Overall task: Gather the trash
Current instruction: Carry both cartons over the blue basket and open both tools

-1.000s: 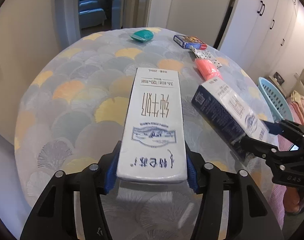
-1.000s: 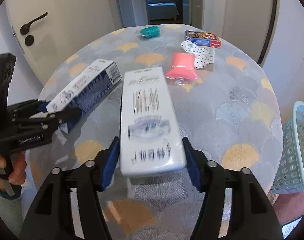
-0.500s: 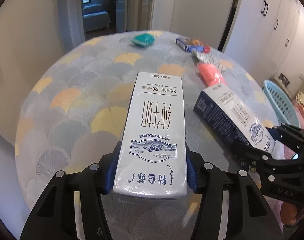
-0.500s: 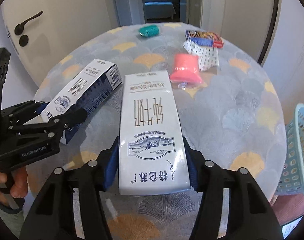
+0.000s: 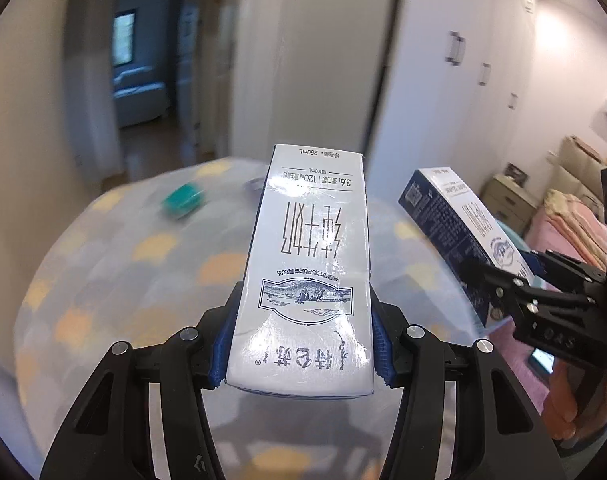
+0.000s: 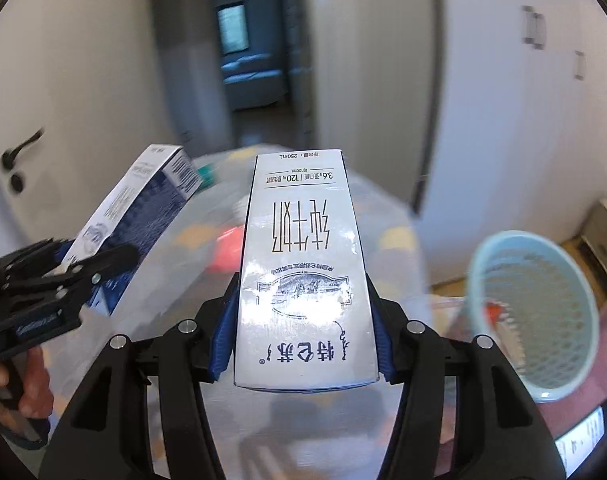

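Over on the left, the left gripper (image 5: 301, 344) is clamped tight on a white milk carton (image 5: 307, 272), its blue pads (image 5: 223, 344) pressed against the two sides of the carton's near end. The carton sticks straight out ahead of the claw, lifted clear above the round table (image 5: 103, 280) with its pale scallop-patterned cloth. A teal object (image 5: 182, 199) lies far back on the table, blurred.

Moving right, the right gripper (image 6: 301, 340) squeezes a second milk carton (image 6: 303, 276) in the same manner, pinched at its near end between blue pads (image 6: 381, 344), with the length of the box pointing forward and raised off the table. A pink thing (image 6: 227, 250) shows on the cloth just left of that carton, too smeared to make out.

Farthest right, off the table's edge and lower down, stands a light blue mesh basket (image 6: 583, 308) with its mouth open toward us; something red and white (image 6: 493, 314) lies inside it.
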`<state>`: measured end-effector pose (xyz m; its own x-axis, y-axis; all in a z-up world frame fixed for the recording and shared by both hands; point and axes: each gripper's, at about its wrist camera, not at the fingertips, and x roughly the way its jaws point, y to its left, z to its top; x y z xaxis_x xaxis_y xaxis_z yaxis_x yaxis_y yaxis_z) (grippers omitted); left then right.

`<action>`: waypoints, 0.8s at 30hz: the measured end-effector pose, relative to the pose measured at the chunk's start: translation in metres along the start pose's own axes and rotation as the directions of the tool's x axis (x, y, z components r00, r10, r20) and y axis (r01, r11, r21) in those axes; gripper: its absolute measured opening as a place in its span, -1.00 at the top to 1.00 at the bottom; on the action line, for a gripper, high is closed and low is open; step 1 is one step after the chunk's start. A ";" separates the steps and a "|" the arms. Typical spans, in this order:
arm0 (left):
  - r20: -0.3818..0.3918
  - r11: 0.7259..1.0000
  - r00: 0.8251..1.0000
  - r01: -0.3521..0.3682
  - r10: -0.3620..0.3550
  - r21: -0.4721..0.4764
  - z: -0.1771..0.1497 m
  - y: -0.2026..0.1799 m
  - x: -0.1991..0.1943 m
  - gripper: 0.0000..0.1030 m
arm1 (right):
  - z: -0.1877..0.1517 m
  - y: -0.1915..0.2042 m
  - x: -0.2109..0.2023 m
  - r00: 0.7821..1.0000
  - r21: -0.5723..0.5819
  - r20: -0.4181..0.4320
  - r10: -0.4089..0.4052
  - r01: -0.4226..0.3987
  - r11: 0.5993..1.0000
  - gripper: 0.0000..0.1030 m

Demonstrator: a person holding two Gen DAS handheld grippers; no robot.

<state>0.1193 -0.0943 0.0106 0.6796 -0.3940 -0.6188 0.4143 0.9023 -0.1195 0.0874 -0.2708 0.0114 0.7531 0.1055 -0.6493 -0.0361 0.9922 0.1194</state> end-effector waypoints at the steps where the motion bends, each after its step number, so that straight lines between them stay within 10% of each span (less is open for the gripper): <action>1: 0.001 1.000 1.000 0.019 -0.019 0.020 0.007 -0.011 0.006 -0.02 | 0.002 -0.015 -0.005 1.000 0.025 0.011 -0.025 0.025 0.999 -0.01; 15: -0.146 0.934 0.943 0.319 -0.298 0.160 0.056 -0.179 0.121 -0.02 | -0.028 -0.201 -0.016 0.961 0.417 -0.098 -0.259 0.276 0.866 -0.02; 24: -0.226 0.924 0.934 0.324 -0.278 0.203 0.041 -0.240 0.183 -0.27 | -0.055 -0.252 0.002 0.942 0.525 -0.192 -0.274 0.335 0.782 -0.16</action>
<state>0.1690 -0.3896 -0.0420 0.3827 -0.5792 -0.7198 0.7259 0.6705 -0.1536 0.0621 -0.5174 -0.0614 0.5935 -0.1600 -0.7888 0.5689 0.7766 0.2706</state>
